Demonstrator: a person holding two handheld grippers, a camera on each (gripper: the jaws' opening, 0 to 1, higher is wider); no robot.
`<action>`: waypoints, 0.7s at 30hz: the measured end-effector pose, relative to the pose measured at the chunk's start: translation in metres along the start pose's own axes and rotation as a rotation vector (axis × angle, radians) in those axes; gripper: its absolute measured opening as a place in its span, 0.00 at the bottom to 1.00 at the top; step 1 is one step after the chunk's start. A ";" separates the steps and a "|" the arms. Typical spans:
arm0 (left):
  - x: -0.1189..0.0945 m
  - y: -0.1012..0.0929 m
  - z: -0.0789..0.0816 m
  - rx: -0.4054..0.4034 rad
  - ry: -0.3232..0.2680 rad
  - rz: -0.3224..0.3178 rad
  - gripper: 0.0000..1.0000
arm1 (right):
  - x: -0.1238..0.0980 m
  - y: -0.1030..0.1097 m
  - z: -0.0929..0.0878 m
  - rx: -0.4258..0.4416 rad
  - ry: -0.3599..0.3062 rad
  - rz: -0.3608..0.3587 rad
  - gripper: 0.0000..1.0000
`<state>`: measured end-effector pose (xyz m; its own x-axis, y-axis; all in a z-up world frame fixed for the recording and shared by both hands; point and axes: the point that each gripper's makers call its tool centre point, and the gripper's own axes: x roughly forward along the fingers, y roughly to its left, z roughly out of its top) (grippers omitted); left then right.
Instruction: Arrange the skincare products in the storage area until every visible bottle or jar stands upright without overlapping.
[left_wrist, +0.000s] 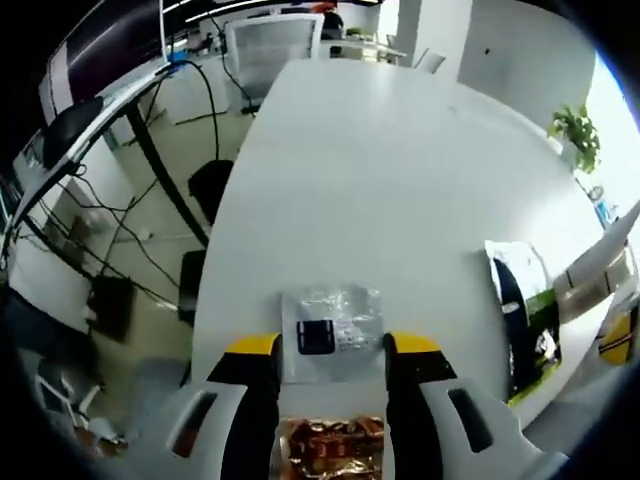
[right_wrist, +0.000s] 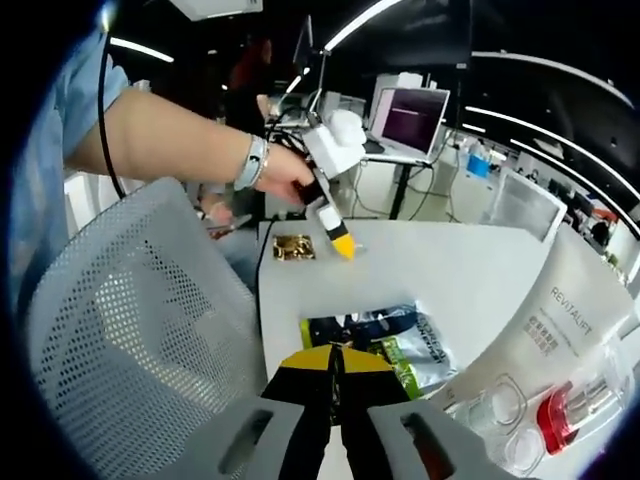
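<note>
In the left gripper view, my left gripper rose from six o'clock with its two yellow-tipped jaws standing wide apart, gripping nothing. Between the tips, on the white table, lay a clear plastic packet with a dark square label. Lower, between the jaw bases, sat a crinkled gold foil packet. At about four o'clock, near the table's edge, a dark and green pouch lay flat. At twelve o'clock, beyond the table's far end, stood a white mesh-backed chair, and black cables hung at nine o'clock.

In the right gripper view, my right gripper rose from six o'clock with its black and yellow jaws pressed together, nothing between them. Just past the tips lay the dark and green pouch on the table. At four o'clock stood an open white skincare box printed REVITALIFT, its clear tray holding a red-capped bottle lying on its side, beside clear rounded pockets. At eleven o'clock, my hand held the left gripper, tip down near the gold foil packet. A grey mesh chair back stood at eight o'clock, and a laptop glowed at one o'clock.
</note>
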<state>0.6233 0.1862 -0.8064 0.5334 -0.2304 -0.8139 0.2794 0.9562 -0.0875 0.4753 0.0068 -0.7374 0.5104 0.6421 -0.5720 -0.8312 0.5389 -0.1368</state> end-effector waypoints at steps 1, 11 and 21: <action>-0.003 -0.001 0.005 -0.005 -0.038 -0.006 0.46 | 0.000 0.000 0.000 0.004 -0.002 0.000 0.00; -0.063 -0.049 0.025 0.029 -0.272 -0.112 0.46 | -0.006 -0.006 0.026 0.228 -0.114 0.051 0.02; -0.141 -0.118 0.032 0.062 -0.540 -0.285 0.46 | -0.027 -0.024 0.089 0.503 -0.302 0.127 0.15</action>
<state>0.5408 0.1000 -0.6634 0.7553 -0.5503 -0.3561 0.5082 0.8347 -0.2121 0.5013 0.0255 -0.6467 0.5150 0.8055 -0.2931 -0.7211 0.5920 0.3598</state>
